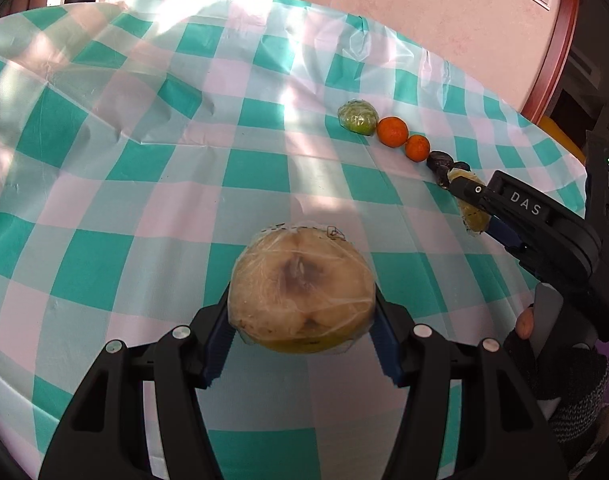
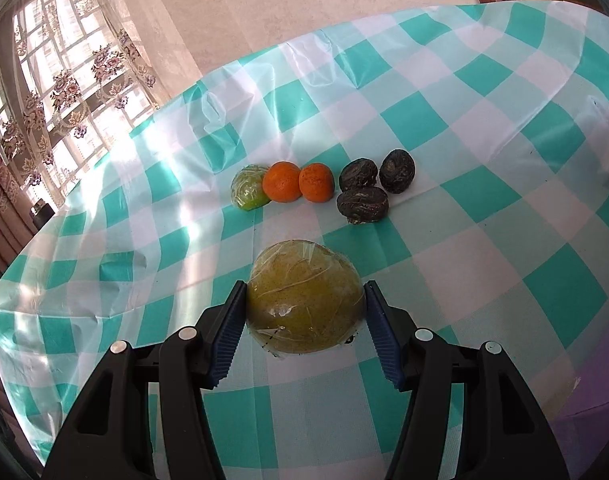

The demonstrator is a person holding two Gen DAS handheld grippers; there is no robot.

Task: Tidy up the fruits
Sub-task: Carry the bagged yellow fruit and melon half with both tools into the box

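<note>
My left gripper [image 1: 302, 300] is shut on a plastic-wrapped cut pear half [image 1: 302, 290], cut face toward the camera, above the checked tablecloth [image 1: 144, 184]. My right gripper [image 2: 304, 308] is shut on a wrapped yellow-green pear half [image 2: 304, 300]; it also shows in the left wrist view [image 1: 473, 208]. On the cloth lie a wrapped green fruit [image 2: 248, 187], two oranges [image 2: 282, 182] [image 2: 316, 182] and three dark wrinkled fruits [image 2: 362, 204] in a row; the left wrist view shows the green fruit [image 1: 358, 117] and oranges [image 1: 392, 131].
The teal-and-white cloth [image 2: 464, 160] covers the whole table. A pink wall [image 1: 424, 0] and wooden door frame [image 1: 552, 52] stand behind it. A curtained window [image 2: 64, 80] is at the left. A gloved hand [image 1: 560, 368] holds the right gripper.
</note>
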